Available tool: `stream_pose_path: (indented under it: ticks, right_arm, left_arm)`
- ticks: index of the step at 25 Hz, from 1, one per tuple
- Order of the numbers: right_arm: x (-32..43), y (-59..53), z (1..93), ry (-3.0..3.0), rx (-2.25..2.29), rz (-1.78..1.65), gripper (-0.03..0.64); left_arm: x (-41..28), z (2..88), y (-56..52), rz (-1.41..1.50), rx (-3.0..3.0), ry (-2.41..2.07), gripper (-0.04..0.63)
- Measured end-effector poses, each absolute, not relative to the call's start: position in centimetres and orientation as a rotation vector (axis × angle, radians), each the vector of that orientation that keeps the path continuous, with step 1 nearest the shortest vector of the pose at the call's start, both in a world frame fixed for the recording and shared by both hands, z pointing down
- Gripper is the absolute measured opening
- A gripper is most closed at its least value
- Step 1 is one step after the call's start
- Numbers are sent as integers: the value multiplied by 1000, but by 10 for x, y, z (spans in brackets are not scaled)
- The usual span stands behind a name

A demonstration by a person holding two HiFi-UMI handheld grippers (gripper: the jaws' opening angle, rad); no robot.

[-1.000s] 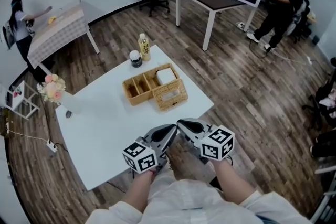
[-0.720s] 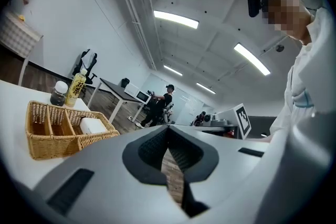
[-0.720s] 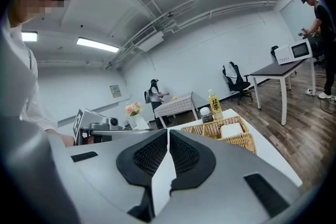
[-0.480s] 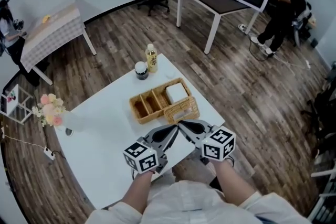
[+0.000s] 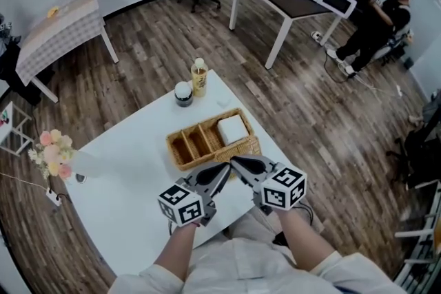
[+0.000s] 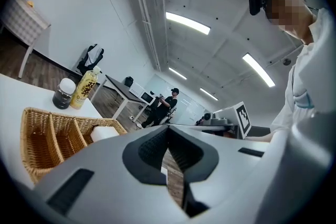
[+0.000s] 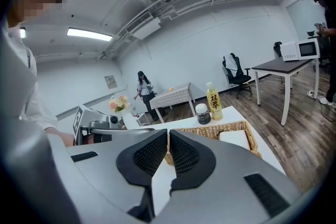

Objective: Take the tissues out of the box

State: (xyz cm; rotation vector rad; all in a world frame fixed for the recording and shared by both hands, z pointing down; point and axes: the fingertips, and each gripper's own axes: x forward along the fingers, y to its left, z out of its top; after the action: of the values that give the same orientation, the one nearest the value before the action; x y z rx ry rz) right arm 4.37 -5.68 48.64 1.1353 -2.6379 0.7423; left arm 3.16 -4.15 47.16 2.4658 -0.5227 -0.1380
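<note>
Only your head view shows the left gripper point(image 5: 222, 174) and right gripper point(image 5: 239, 163) side by side, jaws closed, empty. The tissues point(image 5: 232, 128) lie in the wicker box point(image 5: 172, 151), just beyond both tips.

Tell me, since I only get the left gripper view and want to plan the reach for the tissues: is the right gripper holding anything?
Observer: No. The right gripper has its jaws together with nothing between them.
Operator: Where do the two grippers sit?
Observer: In the head view, the left gripper and the right one are tip to tip over the near edge of the white table, with the wicker basket just beyond them.
Operator: Anything on the table that I can't see?
Observer: A bunch of pink flowers by the table's left corner.
</note>
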Motion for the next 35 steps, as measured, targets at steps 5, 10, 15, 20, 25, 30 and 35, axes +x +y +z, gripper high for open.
stream_pose_path:
  ticks: [5,10,15,20,25,30,35]
  right_arm:
    - [42,-73,497,-2648,1057,770,35]
    - [44,-93,510,-2639,952,793,37]
    - [55,-121,526,-2553,993,820,37]
    - [66,-143,548,-2419,1093,836,125]
    - [75,-156,569,-2285,1195,814,204]
    - [83,-165,580,-2195,1274,783,256]
    - [91,-172,591,-2111,1334,760,285]
  left_arm:
    - [31,481,-57,-146,2439,-559,2]
    - [28,487,-75,-143,2411,-642,2]
    - [19,492,-85,-136,2380,-697,2]
    - [13,494,-91,-137,2370,-707,2]
    - [7,492,-93,-133,2376,-675,2]
    - [-1,498,-107,-111,2384,-666,2]
    - [-5,501,-131,-92,2374,-665,2]
